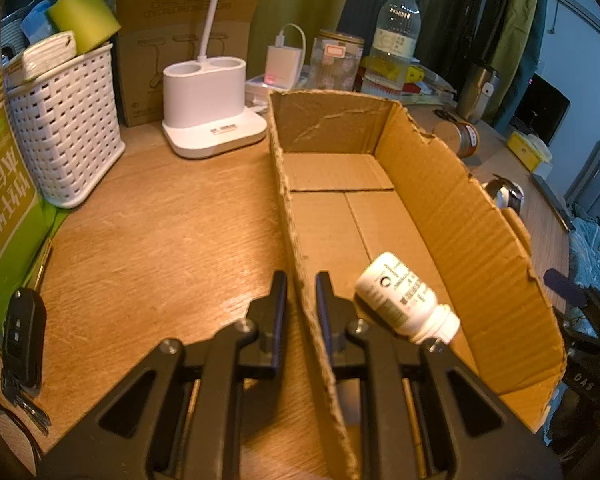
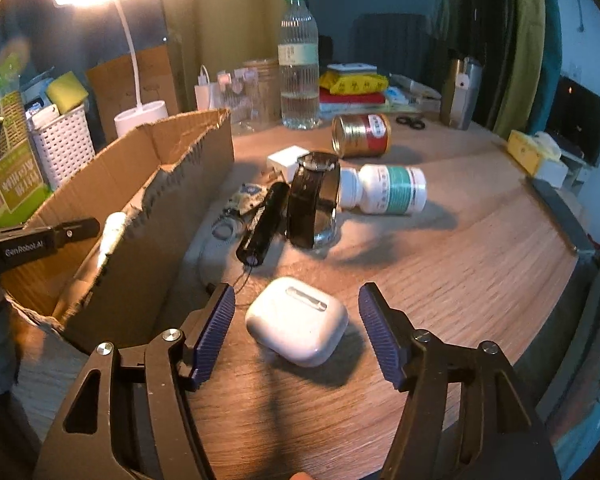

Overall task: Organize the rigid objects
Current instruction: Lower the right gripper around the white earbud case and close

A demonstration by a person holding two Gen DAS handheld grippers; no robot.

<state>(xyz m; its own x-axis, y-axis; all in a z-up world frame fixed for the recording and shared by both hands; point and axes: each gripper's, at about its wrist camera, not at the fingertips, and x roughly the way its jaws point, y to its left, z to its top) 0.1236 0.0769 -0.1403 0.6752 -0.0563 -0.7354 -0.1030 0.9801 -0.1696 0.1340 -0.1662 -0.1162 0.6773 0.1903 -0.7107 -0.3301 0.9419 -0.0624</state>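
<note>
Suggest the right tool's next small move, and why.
Probably ease down and close on the white earbud case: the right tool is open, its pads either side of the case without touching, while the left tool clamps the cardboard box wall.

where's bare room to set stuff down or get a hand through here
Free: most of the cardboard box floor beyond the white pill bottle; bare desk between the box's left wall, white basket and lamp base; open wood right of the earbud case. Crowded: beside the box's right wall, around the watch and black cylinder.
</note>
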